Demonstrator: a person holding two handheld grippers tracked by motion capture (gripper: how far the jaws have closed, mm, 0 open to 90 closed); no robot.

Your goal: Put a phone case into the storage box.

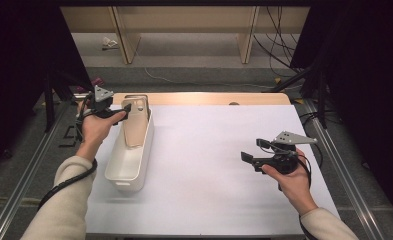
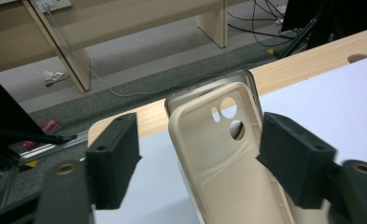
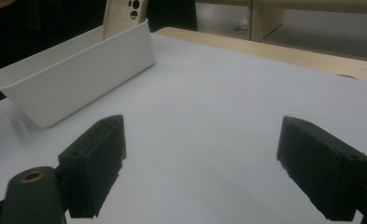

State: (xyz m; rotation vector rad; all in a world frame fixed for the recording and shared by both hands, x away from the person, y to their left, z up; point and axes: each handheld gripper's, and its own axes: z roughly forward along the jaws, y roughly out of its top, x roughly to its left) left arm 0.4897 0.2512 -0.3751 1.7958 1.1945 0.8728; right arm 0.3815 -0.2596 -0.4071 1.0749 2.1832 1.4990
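Your left gripper (image 1: 126, 111) has its jaws apart around the beige phone case (image 1: 135, 125) leaning inside the white bin (image 1: 129, 172); right gripper (image 1: 249, 159) hangs wide open too. Careful pulling away, a jaw could clip that case and tip it over.

A white sheet (image 1: 209, 165) covers the wooden table (image 1: 209, 98), with grey carpet (image 1: 194, 75) and dark cables (image 1: 276, 47) beyond.
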